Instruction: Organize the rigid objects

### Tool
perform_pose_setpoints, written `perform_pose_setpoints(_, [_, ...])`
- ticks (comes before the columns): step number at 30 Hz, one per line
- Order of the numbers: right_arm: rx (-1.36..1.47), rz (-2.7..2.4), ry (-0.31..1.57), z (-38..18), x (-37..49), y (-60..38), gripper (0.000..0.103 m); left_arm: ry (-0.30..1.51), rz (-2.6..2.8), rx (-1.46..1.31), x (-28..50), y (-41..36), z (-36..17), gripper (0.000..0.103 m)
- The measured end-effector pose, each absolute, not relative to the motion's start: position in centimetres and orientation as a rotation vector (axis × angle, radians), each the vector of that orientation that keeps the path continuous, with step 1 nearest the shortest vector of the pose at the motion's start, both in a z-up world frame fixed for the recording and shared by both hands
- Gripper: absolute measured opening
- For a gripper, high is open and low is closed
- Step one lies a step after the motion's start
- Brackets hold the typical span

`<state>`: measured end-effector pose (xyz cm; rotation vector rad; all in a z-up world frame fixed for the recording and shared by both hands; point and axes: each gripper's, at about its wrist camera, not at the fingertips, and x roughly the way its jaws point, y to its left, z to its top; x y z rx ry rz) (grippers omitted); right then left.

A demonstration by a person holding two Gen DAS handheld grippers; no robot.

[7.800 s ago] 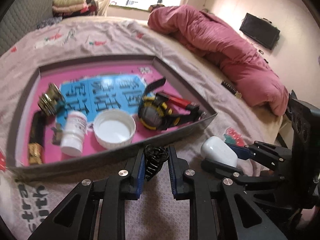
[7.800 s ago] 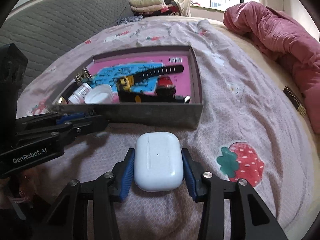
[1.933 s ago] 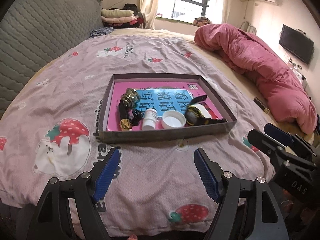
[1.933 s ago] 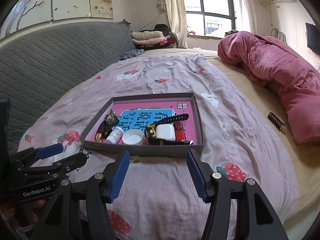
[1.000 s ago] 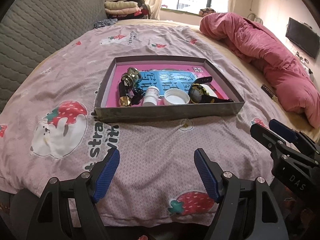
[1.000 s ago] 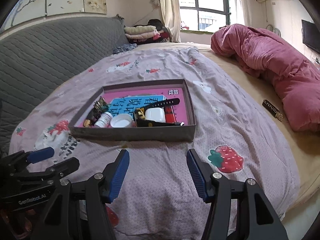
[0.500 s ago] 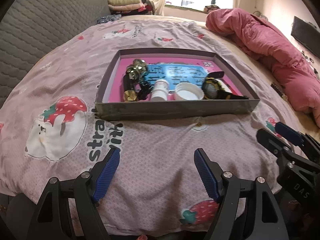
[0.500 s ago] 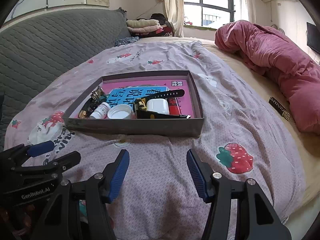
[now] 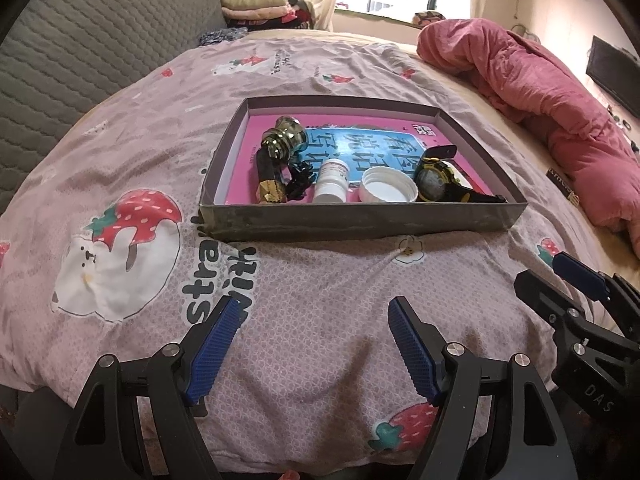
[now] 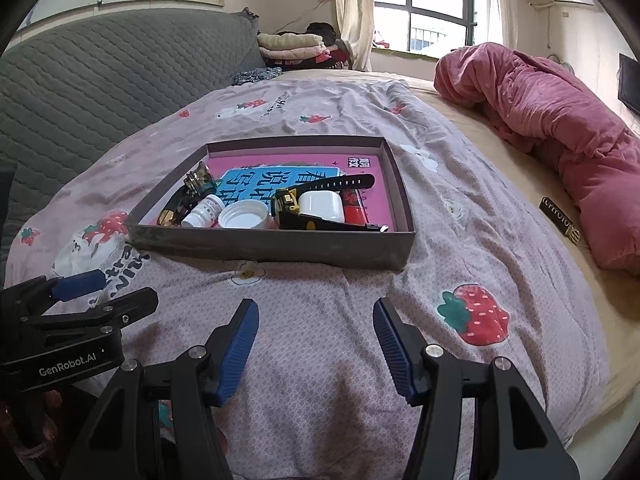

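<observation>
Both of my tools hang back over the bed now. My left hand-held gripper is spread wide with nothing between its pads, and my right hand-held gripper gapes just as empty. The shallow box sits ahead on the strawberry bedspread, and the small hard things are gathered along its near wall: white earbud case, black-and-yellow watch, white cap, pill bottle, brass knob, black clip. That keeps them corralled, I reckon, so they can't roll off the soft fabric. Off right, a small dark object lies beside the pink duvet, well apart from the box. Nothing blocks my path there.
</observation>
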<state>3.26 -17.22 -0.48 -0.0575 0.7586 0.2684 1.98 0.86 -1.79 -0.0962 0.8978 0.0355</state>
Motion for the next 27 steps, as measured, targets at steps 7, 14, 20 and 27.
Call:
perform_pose_setpoints(7, [-0.077,0.278,0.748,-0.3,3.1,-16.7,0.059,0.899,0.04,-0.102,1.9,1.0,-1.7,0.078])
perform_pose_setpoints(14, [-0.078,0.276,0.758,-0.4,3.3,-16.7,0.059,0.9,0.054,-0.093,2.1,1.1,-1.7,0.078])
perform_pose_setpoints(20, [-0.089,0.283,0.763,-0.6,3.3,-16.5,0.059,0.915,0.068,-0.097,2.4,1.5,-2.1,0.078])
perform_pose_setpoints(27, [-0.1,0.286,0.761,-0.6,3.5,-16.2,0.059,0.915,0.063,-0.115,3.2,2.3,-2.3,0.078])
